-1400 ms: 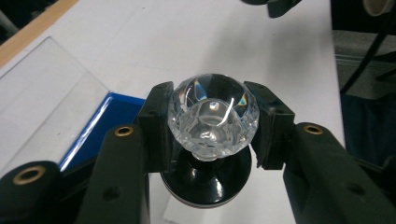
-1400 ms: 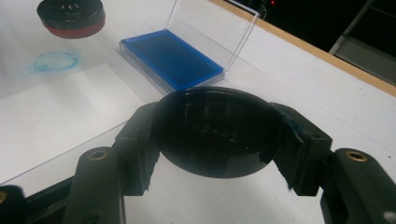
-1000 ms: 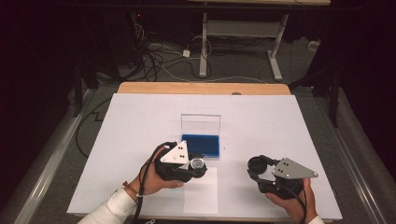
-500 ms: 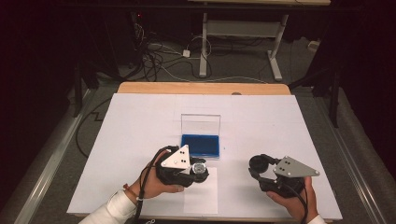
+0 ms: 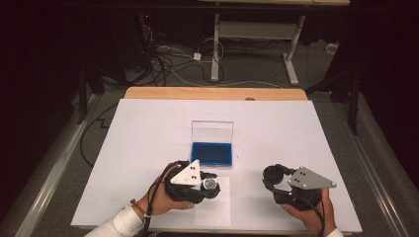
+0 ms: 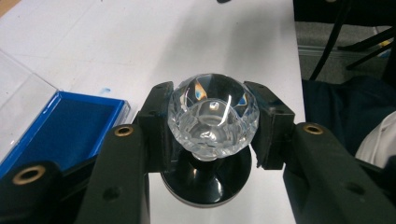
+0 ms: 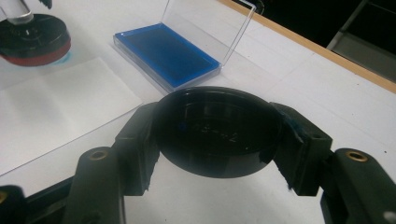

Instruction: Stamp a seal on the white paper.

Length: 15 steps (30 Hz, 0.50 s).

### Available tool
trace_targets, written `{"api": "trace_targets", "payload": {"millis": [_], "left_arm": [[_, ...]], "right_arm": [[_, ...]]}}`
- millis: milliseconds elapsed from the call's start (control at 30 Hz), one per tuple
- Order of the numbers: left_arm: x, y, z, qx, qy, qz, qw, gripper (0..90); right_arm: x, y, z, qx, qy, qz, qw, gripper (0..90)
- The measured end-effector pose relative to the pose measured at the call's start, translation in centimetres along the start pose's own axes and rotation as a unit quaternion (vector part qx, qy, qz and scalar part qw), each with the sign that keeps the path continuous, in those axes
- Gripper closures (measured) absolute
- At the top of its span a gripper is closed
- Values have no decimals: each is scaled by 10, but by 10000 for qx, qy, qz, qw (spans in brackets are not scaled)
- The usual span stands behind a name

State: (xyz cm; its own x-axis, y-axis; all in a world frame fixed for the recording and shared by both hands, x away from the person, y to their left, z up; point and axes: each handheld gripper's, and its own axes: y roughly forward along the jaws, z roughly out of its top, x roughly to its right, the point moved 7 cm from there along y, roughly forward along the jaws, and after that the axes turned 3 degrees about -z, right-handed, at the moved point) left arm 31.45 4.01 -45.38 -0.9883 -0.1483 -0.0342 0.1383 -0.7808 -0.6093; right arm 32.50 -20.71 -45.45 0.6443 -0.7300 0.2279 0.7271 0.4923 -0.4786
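My left gripper (image 5: pixel 208 184) (image 6: pixel 212 127) is shut on a stamp (image 5: pixel 211 184) by its clear faceted knob (image 6: pixel 212 114), with the black round base (image 6: pixel 208 182) below the jaws. The stamp (image 7: pixel 32 37) has a red underside and stands low at the far edge of a white paper slip (image 5: pixel 213 207) (image 7: pixel 56 107); whether it touches I cannot tell. My right gripper (image 5: pixel 273 177) (image 7: pixel 219 140) is shut on a black round cap (image 5: pixel 273 173) (image 7: pixel 219 133), held just above the table at the near right. An open blue ink pad (image 5: pixel 212 154) (image 7: pixel 166 53) (image 6: pixel 70 128) lies between and beyond both grippers.
The ink pad's clear lid (image 5: pixel 212 131) stands upright behind it. The white table cover (image 5: pixel 306 133) has bare room left and right. A wooden edge (image 5: pixel 212 93) runs along the far side, with cables and a desk frame on the floor beyond.
My left gripper with the stamp has drifted a little toward the near edge, over the paper slip. The right gripper has stayed where it was.
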Motion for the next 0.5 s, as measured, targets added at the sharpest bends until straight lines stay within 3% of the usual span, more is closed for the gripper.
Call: {"api": "trace_targets", "payload": {"millis": [167,500], "left_arm": [[2,6,-6,-62,12,25,10000,542],[3,17,-13,-153,33,-136,9998,542]], "right_arm": [[-3,0,0,-9,2,-10,10000,384],[-6,1,-1,-90,-32,5,10000,384]]}}
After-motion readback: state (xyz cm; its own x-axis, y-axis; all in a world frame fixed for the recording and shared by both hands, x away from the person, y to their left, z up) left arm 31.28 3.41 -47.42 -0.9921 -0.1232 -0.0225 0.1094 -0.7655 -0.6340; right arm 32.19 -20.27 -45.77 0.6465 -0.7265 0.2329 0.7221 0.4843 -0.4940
